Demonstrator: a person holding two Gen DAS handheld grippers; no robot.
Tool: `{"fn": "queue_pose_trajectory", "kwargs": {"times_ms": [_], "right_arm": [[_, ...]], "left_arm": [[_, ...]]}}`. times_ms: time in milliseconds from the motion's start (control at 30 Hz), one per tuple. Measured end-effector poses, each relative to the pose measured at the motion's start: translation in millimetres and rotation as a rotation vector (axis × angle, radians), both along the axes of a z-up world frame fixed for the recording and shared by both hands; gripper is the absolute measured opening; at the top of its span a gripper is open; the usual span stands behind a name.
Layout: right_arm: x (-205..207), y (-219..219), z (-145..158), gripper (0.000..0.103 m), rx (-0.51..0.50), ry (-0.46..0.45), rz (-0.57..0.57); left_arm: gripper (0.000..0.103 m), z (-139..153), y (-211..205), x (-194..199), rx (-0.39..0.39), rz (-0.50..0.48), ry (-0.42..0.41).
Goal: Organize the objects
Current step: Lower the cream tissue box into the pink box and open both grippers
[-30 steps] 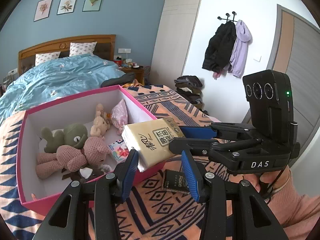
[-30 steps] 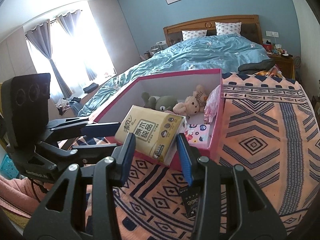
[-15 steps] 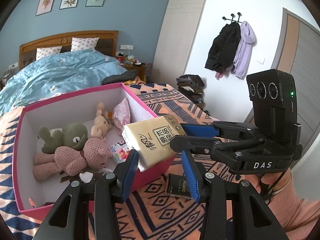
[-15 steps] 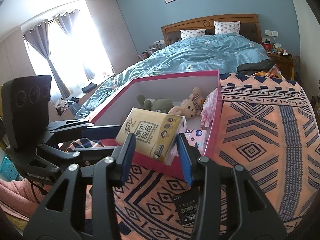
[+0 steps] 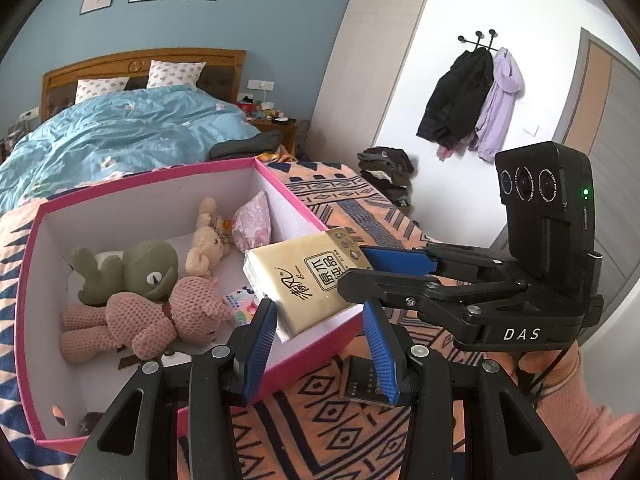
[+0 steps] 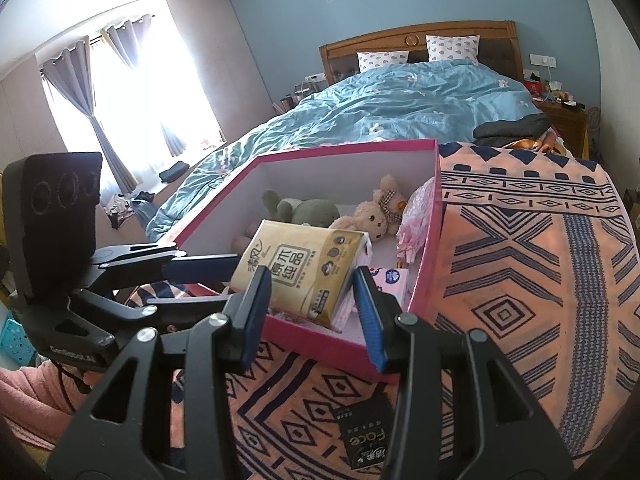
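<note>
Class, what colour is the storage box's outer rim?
Bright pink box, white inside; clearest in the left wrist view.

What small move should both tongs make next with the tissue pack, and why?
Probably lower it forward into the pink box. The left tongs and right tongs both grip the tissue pack, which hangs tilted over the box's near rim, and bare white floor shows just beyond it, beside the pink plush bear.

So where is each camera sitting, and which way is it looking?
Left wrist view: sits on the left gripper, facing over the pink box toward the coats; shows its own jaws, the right gripper and a pink sleeve.
Right wrist view: sits on the right gripper, facing the bed and window; shows its own jaws and the left gripper.
Shared: the tissue pack both grippers hold, and the box.
</note>
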State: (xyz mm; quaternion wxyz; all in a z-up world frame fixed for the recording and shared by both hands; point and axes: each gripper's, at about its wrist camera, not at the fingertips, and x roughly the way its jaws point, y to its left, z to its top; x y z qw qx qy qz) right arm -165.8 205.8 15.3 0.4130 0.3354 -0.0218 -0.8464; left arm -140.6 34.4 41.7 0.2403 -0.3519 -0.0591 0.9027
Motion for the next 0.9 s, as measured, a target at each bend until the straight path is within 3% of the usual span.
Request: {"fn": "queue_pose_trajectory", "kwargs": {"times_ms": [900], "right_arm": [[-28.2,-11.7,-15.5,0.045,0.064,-0.056,-0.025]], "left_arm": [[0.045,-17.9,-2.9,-28.5,-0.007,0.018,-0.063]]}}
